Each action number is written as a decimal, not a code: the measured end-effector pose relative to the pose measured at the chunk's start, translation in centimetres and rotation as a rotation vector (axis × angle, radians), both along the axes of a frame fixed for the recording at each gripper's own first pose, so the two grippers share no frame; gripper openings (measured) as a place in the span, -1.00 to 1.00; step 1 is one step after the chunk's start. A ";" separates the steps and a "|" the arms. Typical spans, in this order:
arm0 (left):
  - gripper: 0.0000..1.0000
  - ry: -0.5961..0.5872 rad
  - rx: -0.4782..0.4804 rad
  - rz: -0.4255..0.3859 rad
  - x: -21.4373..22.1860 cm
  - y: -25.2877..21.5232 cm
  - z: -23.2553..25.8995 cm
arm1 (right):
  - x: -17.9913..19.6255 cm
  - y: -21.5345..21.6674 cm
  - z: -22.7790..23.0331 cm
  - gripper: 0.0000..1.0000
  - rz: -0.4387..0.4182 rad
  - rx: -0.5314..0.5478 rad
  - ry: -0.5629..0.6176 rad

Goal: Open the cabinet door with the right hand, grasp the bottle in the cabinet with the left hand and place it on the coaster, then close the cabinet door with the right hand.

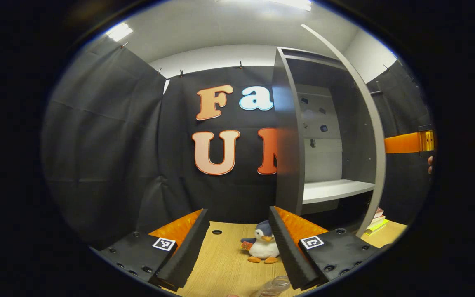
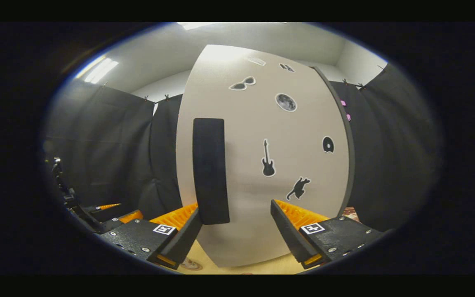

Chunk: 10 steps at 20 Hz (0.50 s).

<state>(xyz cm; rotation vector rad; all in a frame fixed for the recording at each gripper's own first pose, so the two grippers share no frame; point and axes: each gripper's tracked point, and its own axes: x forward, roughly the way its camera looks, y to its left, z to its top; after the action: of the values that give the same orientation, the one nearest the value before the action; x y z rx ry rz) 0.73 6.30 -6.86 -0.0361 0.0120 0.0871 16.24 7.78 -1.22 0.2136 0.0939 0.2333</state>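
Left gripper view
- Left gripper: we see its two black fingers spread wide apart at the bottom, nothing between them, above the wooden table.
- Bottle: a clear bottle shows at the very bottom edge, just beside the right finger's tip and not held. We cannot tell whether it stands on a coaster, since its base is cut off.
- Cabinet: stands to the right, its inside open to us, with a pale shelf that carries nothing we can see.
- Cabinet door: swung open, seen edge-on along the cabinet's right side.
- Toy penguin: sits on the table in the gap between the fingers, farther off, in front of the cabinet's near left edge.
- Books: a small stack on the table, far right, behind the door.
- Right gripper: an orange part of it shows at the far right, beyond the door's edge.

Right gripper view
- Right gripper: we see the fingers apart, unclenched.
- Cabinet door: its pale face, dotted with black stickers, stands close ahead.
- Handle: a black vertical bar on the door's left half. Its lower end sits just at the left finger's tip; the right finger is well clear of it.
- Left gripper: at the lower left, far off; we cannot tell its jaws from here.
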 end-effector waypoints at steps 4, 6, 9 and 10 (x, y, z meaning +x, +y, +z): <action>0.88 0.018 -0.015 -0.013 1.7 0.8 -0.9 | 1.5 1.0 -0.9 0.89 0.021 0.059 0.019; 0.88 0.018 -0.021 -0.018 1.8 0.7 -1.4 | 2.8 1.4 -1.5 0.89 0.022 0.084 0.027; 0.88 0.014 -0.038 -0.020 2.3 0.8 -1.8 | 2.7 1.4 -1.4 0.90 -0.007 0.055 0.022; 0.87 0.017 -0.043 -0.020 2.6 1.0 -2.1 | 2.9 1.5 -1.6 0.90 -0.017 0.037 0.021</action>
<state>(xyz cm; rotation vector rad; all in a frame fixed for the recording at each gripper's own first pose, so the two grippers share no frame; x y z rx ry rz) 3.36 7.25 -8.99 -0.0784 0.0313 0.0673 19.16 9.30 -2.79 0.2532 0.1088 0.2160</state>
